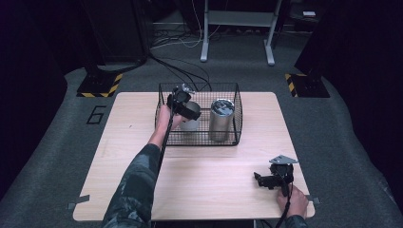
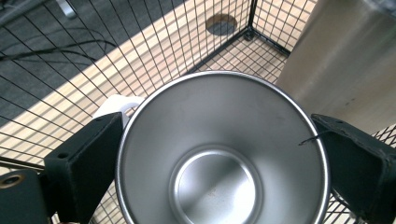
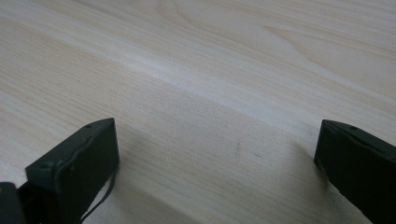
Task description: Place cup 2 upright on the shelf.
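A black wire basket [image 1: 236, 102] stands at the back middle of the wooden table [image 1: 209, 185]. Inside it, my left gripper [image 1: 183, 107] reaches down over a steel cup [image 1: 190, 124] with a white handle. In the left gripper view the cup [image 2: 219, 154] is seen from above, empty, with both jaws pressed against opposite sides of its rim, so the left gripper [image 2: 217, 126] is shut on it. A tall steel tumbler [image 1: 221, 118] stands upright to the cup's right [image 2: 345, 60]. My right gripper [image 1: 261, 179] rests open near the table's front right [image 3: 217, 135], nothing between its jaws.
The basket's mesh walls [image 2: 140, 56] close in around the cup and tumbler. A dark round hole [image 2: 221, 24] shows in the tabletop beyond the basket. Bare wood [image 3: 196, 70] lies under the right gripper. Cables and stand legs [image 1: 204, 47] cover the floor behind.
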